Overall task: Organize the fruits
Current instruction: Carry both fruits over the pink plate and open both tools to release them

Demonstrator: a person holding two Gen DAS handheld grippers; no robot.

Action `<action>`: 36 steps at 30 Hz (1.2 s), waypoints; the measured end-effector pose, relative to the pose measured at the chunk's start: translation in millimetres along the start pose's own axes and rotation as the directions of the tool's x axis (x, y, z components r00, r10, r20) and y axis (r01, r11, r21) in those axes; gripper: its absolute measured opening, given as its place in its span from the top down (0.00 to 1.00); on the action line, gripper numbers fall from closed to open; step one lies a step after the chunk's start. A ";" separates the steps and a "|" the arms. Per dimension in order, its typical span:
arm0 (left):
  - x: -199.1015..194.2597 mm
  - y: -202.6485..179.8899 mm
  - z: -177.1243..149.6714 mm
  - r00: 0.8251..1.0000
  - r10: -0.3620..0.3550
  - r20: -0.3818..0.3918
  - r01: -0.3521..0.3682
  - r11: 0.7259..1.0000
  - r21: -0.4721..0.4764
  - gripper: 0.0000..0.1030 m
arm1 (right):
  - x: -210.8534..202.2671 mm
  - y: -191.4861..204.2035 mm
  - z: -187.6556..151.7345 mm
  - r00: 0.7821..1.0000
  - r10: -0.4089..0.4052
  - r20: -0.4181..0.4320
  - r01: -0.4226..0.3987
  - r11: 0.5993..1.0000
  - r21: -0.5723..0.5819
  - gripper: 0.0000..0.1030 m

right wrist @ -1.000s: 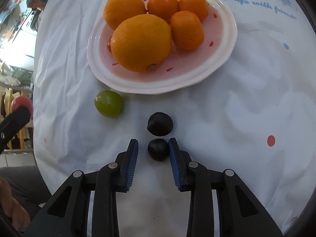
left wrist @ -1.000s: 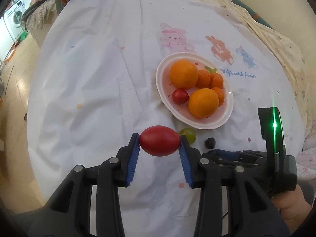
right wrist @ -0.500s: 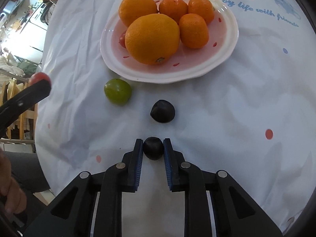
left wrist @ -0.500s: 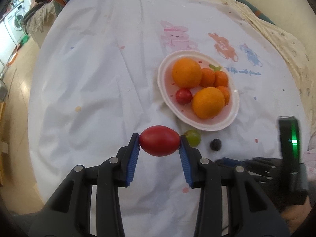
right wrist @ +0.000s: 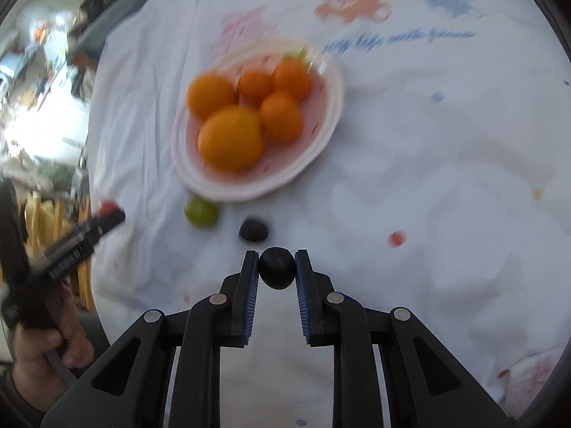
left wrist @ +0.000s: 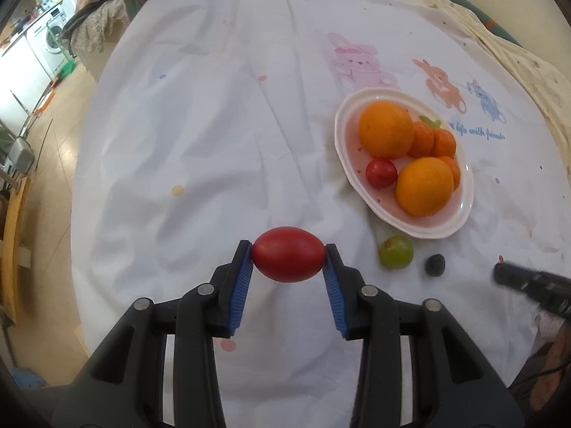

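**Both grippers holding fruit beside the plate**

Jaws of the left gripper [left wrist: 289,254] pinch a red tomato [left wrist: 288,254] by its two ends, above the white cloth [left wrist: 185,135]. Jaws of the right gripper [right wrist: 277,267] are pressed against a dark plum [right wrist: 277,267], one blue pad on each side.

The plate [left wrist: 460,221] sits on the cloth with two large oranges [left wrist: 385,129], smaller tangerines [left wrist: 442,142] and a small red fruit [left wrist: 381,173] in it. Just in front of its near rim lie a green fruit [left wrist: 395,252] and a second dark plum [left wrist: 435,264], side by side and apart, neither touching the plate. The right wrist view is blurred.
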State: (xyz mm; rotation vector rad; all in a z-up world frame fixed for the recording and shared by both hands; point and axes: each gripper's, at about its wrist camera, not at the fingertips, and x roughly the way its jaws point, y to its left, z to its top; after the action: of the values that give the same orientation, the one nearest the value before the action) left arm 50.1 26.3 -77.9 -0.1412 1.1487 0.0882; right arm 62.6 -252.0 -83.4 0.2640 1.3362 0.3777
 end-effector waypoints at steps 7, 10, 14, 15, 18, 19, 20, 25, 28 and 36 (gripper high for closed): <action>-9.0 -10.9 29.0 0.998 -0.005 0.062 0.001 0.998 0.066 0.66 | -25.0 -3.0 43.1 0.987 0.034 0.154 -0.042 0.998 0.048 0.79; -10.9 -16.4 42.7 0.996 -0.020 0.087 0.014 0.997 0.074 0.65 | -24.9 -4.0 60.8 0.982 0.056 0.181 -0.068 0.996 0.061 0.79; -5.3 -30.1 56.6 0.994 -0.066 0.086 0.057 0.993 0.099 0.66 | -20.6 -3.0 83.9 0.977 0.071 0.200 -0.082 0.996 0.047 0.79; -3.0 -33.9 58.8 0.994 -0.069 0.089 0.058 0.992 0.113 0.65 | -15.8 -3.6 91.0 0.979 0.072 0.193 -0.083 0.996 0.044 0.79; 11.4 -44.5 66.0 0.992 -0.105 0.073 0.093 0.984 0.150 0.65 | 0.6 -6.6 102.7 0.984 0.074 0.162 -0.082 0.996 0.043 0.79; 16.8 -46.6 68.6 0.992 -0.111 0.064 0.100 0.983 0.153 0.65 | 7.2 -7.5 105.9 0.986 0.072 0.147 -0.080 0.996 0.045 0.79; 23.0 -48.7 71.5 0.992 -0.109 0.057 0.099 0.982 0.159 0.65 | 14.8 -8.4 109.7 0.989 0.072 0.132 -0.079 0.996 0.048 0.79; 45.8 -58.5 81.6 0.995 -0.100 0.031 0.092 0.977 0.192 0.65 | 36.1 -13.4 119.9 0.993 0.077 0.092 -0.083 0.995 0.059 0.79; 55.0 -60.7 81.2 0.996 -0.094 0.009 0.091 0.977 0.192 0.65 | 51.3 -19.8 122.3 0.995 0.080 0.055 -0.084 0.993 0.083 0.79; 58.5 -64.2 75.7 0.995 -0.095 -0.002 0.094 0.975 0.201 0.65 | 60.2 -30.7 121.7 0.996 0.077 0.038 -0.081 0.989 0.127 0.79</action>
State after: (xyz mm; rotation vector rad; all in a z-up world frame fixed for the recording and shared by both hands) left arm 151.4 -25.5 -96.6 -0.0160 1.1350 -0.1113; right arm 196.1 -251.6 -122.9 0.4306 1.3221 0.3526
